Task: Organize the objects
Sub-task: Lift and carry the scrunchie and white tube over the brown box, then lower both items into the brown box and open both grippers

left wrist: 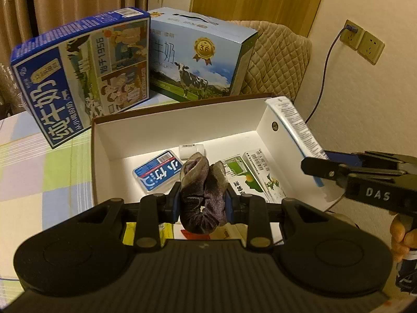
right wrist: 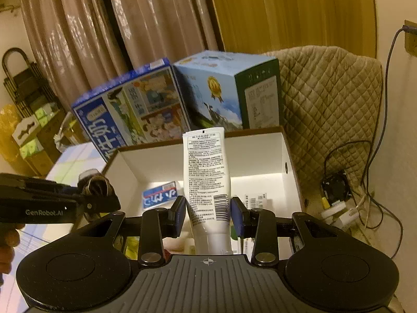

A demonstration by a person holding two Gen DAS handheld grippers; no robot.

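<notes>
Evidently both carry loads to the box: left gripper clamps a scrunchie mid-frame, right gripper grips a tube.

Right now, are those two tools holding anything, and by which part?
Left tool: a dark fabric scrunchie, pinched across its bunched middle. Right tool: a white tube, gripped near its cap end.

The left black two-finger gripper has its blue-padded jaws closed on a bunched dark purple fabric scrunchie. To its right, the right black two-finger gripper has its jaws on a white plastic tube, which points forward. A hand grips the right gripper's handle from below.
</notes>
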